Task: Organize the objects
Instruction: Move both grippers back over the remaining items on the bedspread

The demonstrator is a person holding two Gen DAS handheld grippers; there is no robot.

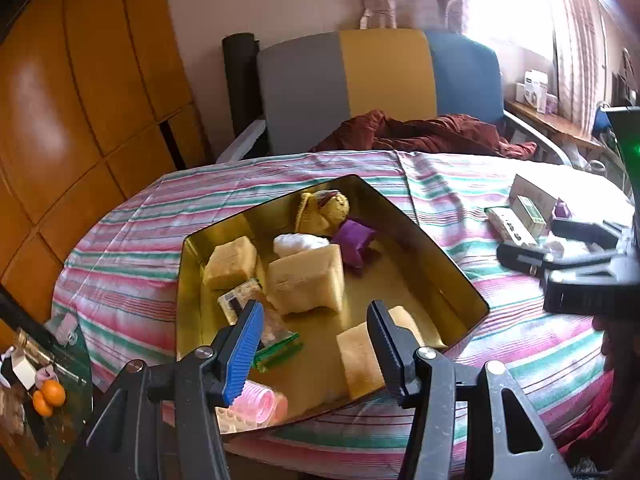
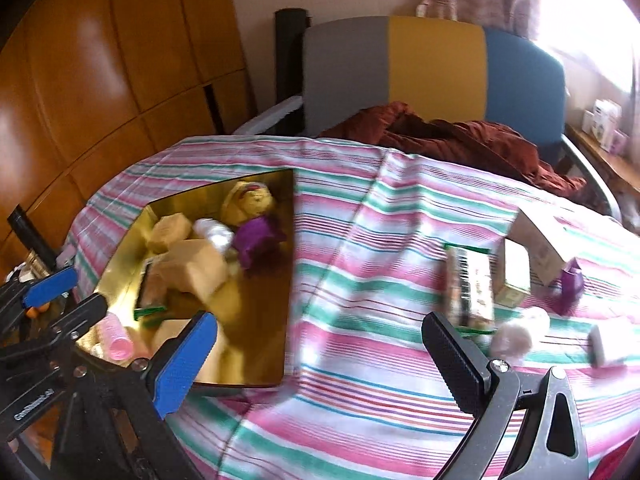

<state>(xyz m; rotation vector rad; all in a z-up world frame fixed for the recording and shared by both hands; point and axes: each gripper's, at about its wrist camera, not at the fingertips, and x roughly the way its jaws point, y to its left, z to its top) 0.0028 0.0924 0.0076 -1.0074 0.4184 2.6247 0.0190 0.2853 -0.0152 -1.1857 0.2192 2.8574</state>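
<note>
A golden tin tray [image 1: 400,292] lies on the striped cloth and holds several yellow sponge blocks [image 1: 306,280], a purple piece [image 1: 354,242], a white wad [image 1: 298,244], a yellow plush [image 1: 324,210], a green-edged packet [image 1: 276,354] and a pink hair roller [image 1: 260,402]. My left gripper [image 1: 316,346] hovers open over the tray's near end, with nothing between its pads. My right gripper [image 2: 320,364] stands wide open above bare cloth right of the tray [image 2: 264,320]. Beyond its black finger lie small boxes [image 2: 470,288], a purple item [image 2: 570,284] and a white ball [image 2: 516,336].
A carton [image 2: 540,240] and a white piece [image 2: 608,344] sit at the table's right. A chair [image 1: 380,76] with a dark red cloth [image 1: 424,132] stands behind the table. A glass side table with oranges [image 1: 48,396] is at the lower left, by a wooden wardrobe.
</note>
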